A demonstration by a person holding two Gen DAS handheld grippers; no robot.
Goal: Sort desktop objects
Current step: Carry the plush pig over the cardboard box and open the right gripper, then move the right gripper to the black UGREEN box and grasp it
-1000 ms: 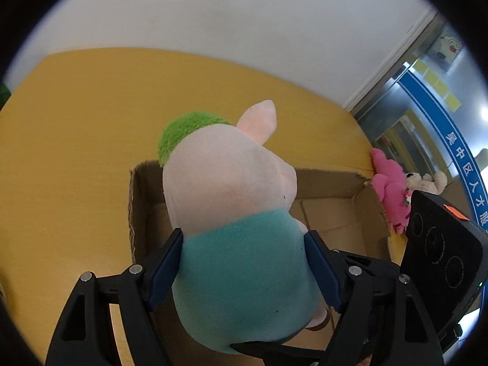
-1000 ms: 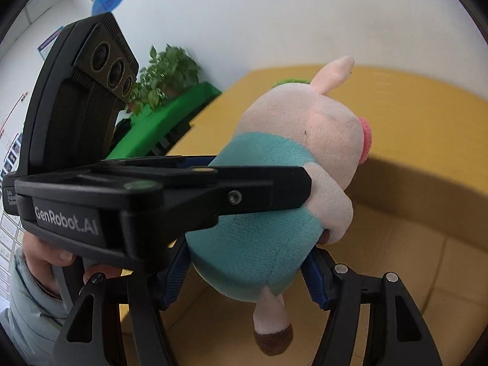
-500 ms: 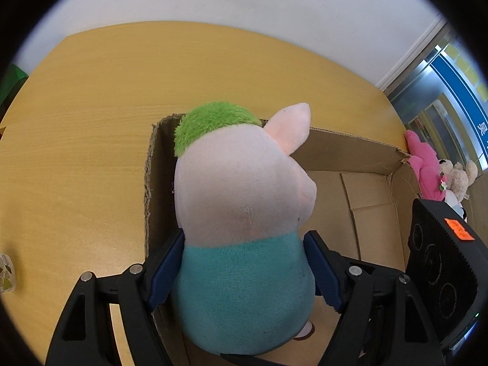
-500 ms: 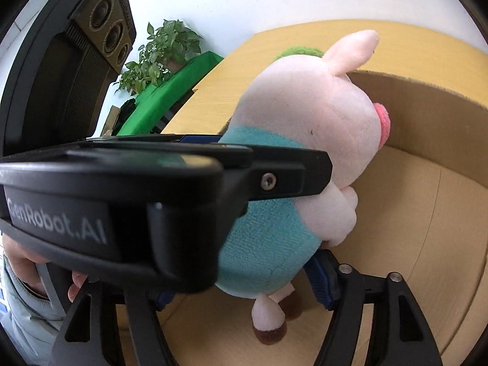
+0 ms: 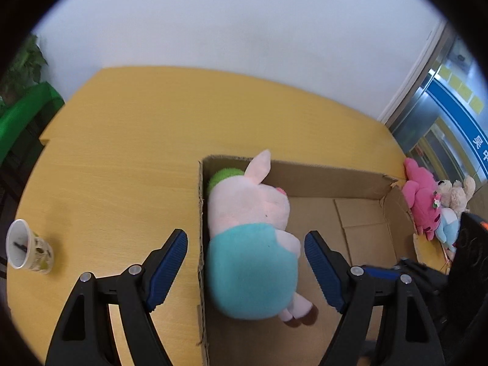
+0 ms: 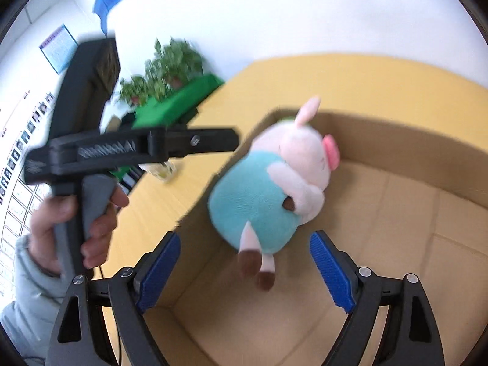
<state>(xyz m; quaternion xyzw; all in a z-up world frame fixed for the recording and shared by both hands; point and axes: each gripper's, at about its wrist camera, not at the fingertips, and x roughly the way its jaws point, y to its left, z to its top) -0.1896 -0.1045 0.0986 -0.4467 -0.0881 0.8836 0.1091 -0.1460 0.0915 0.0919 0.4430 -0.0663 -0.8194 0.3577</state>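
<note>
Pig toy (image 5: 250, 244) lay inside the cardboard box (image 5: 335, 180), against its left wall; left gripper (image 5: 245, 270) gaped, clear of it; right gripper (image 6: 245, 270) had just been opening, nothing between the pads (toy released); risk: a rising finger could catch the wall and drag the box; paper cup (image 5: 27, 247) nearby.

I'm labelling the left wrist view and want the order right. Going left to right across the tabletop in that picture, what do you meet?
Paper cup → cardboard box's left wall → pig plush lying inside the box → pink plush just outside the box's right wall → beige teddy.
</note>
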